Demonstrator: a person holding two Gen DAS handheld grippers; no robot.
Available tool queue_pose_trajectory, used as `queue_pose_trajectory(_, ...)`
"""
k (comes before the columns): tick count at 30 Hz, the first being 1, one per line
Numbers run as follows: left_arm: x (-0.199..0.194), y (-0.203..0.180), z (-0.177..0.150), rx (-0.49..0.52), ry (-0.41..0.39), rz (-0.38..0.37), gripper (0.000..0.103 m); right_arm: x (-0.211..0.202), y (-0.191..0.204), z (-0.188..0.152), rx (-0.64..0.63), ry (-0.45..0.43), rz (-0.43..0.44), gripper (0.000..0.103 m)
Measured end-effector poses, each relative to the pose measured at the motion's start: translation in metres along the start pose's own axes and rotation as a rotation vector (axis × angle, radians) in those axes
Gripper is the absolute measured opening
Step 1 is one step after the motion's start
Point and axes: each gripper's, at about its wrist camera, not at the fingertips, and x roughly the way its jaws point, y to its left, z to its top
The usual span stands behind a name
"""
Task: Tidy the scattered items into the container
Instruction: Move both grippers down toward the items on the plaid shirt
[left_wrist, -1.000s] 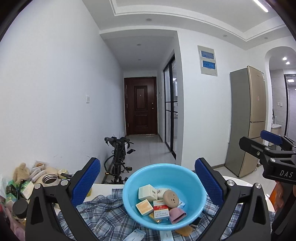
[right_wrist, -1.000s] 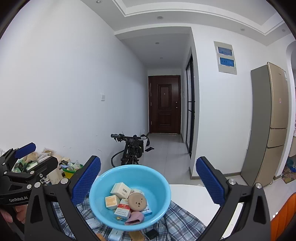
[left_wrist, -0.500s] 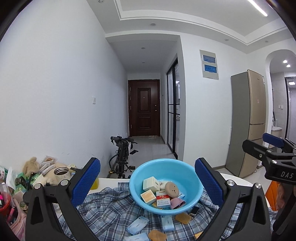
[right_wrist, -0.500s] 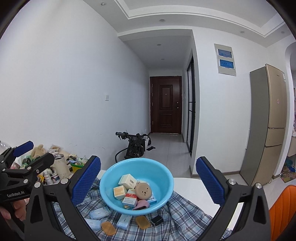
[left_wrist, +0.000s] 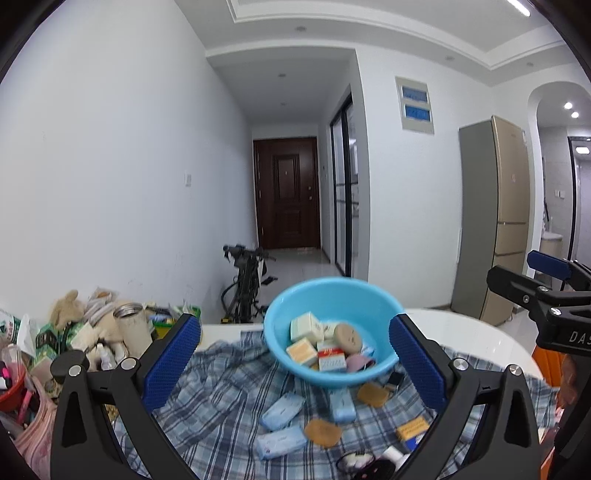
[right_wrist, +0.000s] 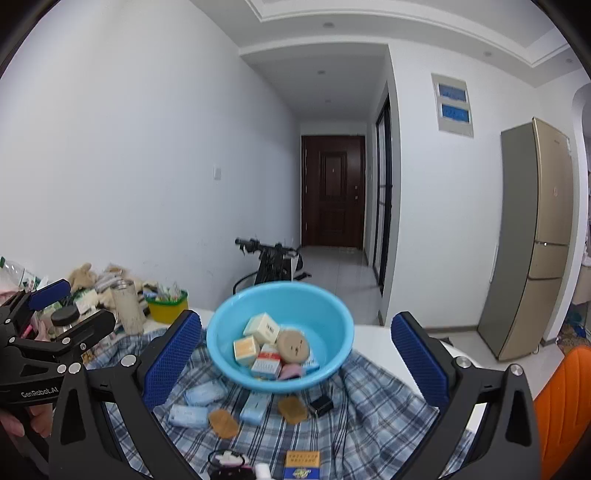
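A light blue bowl (left_wrist: 334, 295) (right_wrist: 280, 299) sits on a blue plaid cloth (left_wrist: 229, 391) (right_wrist: 369, 402) and holds several small boxes and a round tan disc. On the cloth in front of it lie pale blue packets (left_wrist: 282, 410) (right_wrist: 205, 393), brown oval pieces (left_wrist: 323, 432) (right_wrist: 223, 424), a small black block (right_wrist: 320, 404) and a yellow and blue box (right_wrist: 302, 465). My left gripper (left_wrist: 295, 354) is open and empty, above the cloth. My right gripper (right_wrist: 295, 350) is open and empty, also above the cloth.
A white table (right_wrist: 373, 334) carries the cloth. A cluttered heap with a steel cup (left_wrist: 133, 328), a plush toy and a yellow tub (right_wrist: 166, 306) lies at the left. An orange chair (right_wrist: 561, 406) is at the right. A bicycle (right_wrist: 269, 266) stands behind.
Both grippers have drawn back and risen from the bowl. More of the cloth and the scattered items in front of the bowl have come into view. Both stay open.
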Motion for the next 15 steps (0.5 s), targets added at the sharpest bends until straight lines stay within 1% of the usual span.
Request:
queue_pose_trajectory(3,0.008,0.003,-0.012,-0.005,0.032,0.003,0.103,0.006,0.002,-0.012,-0.001,0.036,0.002,0.102)
queue_pose_trajectory(10,0.02,0.005,-0.04,-0.007,0.11,-0.014,0.103,0.014,0.006,-0.038,-0.012,0.107,0.013,0.102)
queue_pose_trajectory(13,0.02,-0.002,-0.05,0.024,0.136,-0.053,0.103,0.018,0.007,-0.049,-0.015,0.14,0.02,0.102)
queue_pose_trajectory(15,0.02,-0.006,-0.056,0.034,0.148,-0.059,0.103,0.021,0.006,-0.057,-0.013,0.164,0.023,0.102)
